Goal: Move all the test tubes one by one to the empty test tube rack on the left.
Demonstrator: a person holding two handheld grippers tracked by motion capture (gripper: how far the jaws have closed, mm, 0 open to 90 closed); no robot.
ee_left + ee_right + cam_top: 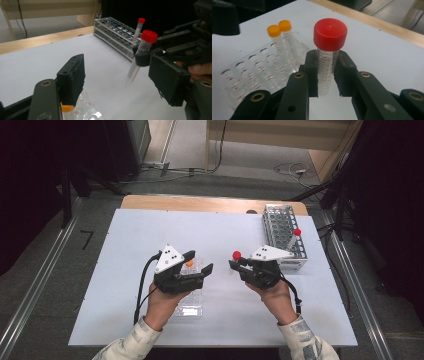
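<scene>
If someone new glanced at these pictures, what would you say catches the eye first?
Probably the red-capped tube, clamped upright in the right claw above the middle of the white table. Next, two orange-capped tubes standing in the clear rack by the left claw, which is open. A second red-capped tube stands in the metal rack at the far right.

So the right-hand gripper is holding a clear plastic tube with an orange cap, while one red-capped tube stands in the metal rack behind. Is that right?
Not quite: the clear plastic tube clamped in the right gripper has a red cap, as the right gripper view shows. The rest holds: one red-capped tube stands in the metal wire rack.
</scene>
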